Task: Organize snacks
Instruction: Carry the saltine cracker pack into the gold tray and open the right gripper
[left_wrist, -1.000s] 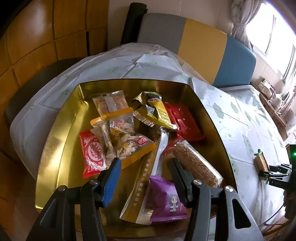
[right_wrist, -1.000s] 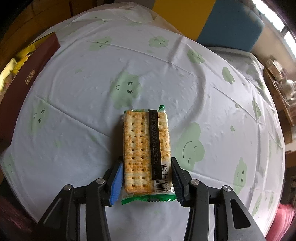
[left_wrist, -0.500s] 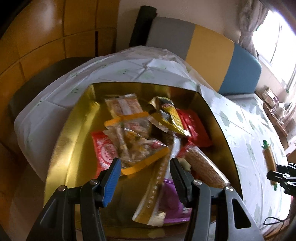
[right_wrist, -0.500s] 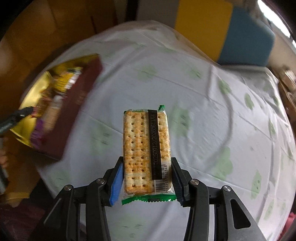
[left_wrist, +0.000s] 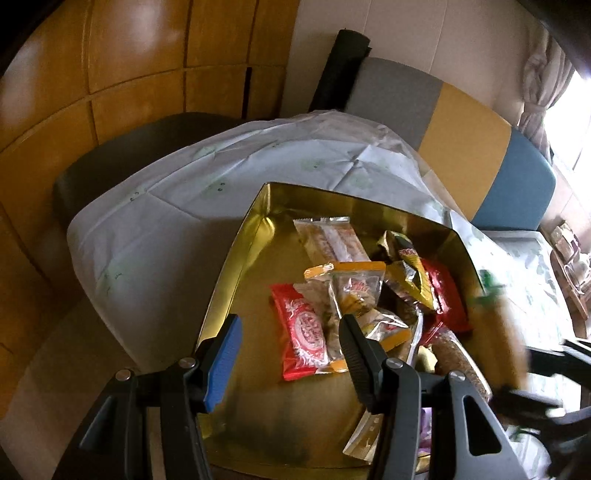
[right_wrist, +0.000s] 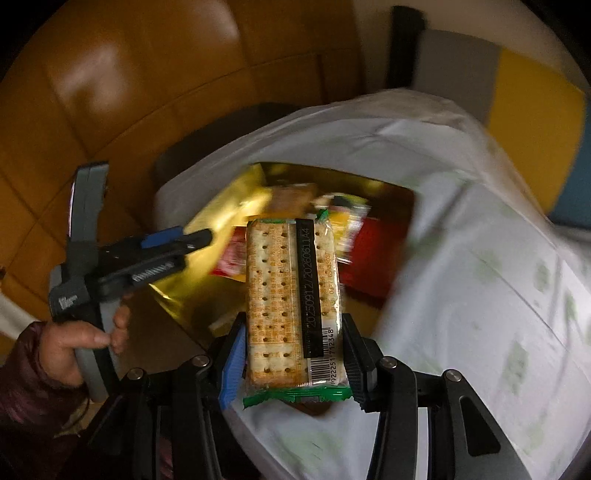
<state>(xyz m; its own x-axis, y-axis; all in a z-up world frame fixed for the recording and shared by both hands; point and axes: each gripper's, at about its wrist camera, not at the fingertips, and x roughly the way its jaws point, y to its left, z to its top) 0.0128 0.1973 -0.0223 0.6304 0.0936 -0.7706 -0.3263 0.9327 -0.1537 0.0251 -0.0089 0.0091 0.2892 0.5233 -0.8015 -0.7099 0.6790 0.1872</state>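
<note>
In 1 second I have lifted the crackers off the worktop and swung them left over the gold box. My right gripper pinches the pack; my left gripper, spread and holding nothing, hovers over the box. Release comes next.

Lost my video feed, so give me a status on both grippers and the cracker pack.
Right gripper shut on cracker pack, above gold box. Left gripper open, empty, over box. Box already crowded with snacks; nothing blocking.
</note>
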